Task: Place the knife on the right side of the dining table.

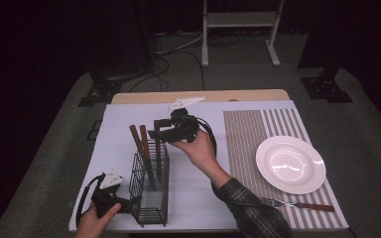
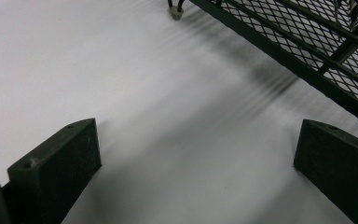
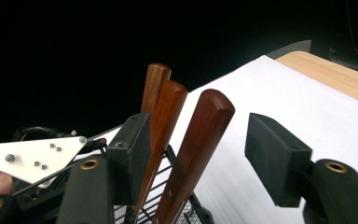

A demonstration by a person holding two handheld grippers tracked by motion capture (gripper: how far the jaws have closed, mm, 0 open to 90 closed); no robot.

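High view: a fork already lies on the striped placemat just beside the white plate, which suggests one piece of the place setting is done; three wooden-handled utensils stand upright in the black wire caddy, so most of the laying-out appears to remain. The right gripper is held level at the handle tops, forearm reaching in from the lower right with the palm under the gripper body. The left gripper rests low at the caddy's near left corner, hand at the table edge. Left gripper view: the jaws stand wide apart over the bare white table cover, gripping nothing; the caddy's mesh wall passes just beyond the right jaw without visible contact. Right gripper view: the nearest wooden handle stands between the jaws, which are partly parted; neither pad presses on it, so the grasp is judged not yet made. Two further handles sit against and behind the left pad. The left gripper's grey plate shows at lower left.
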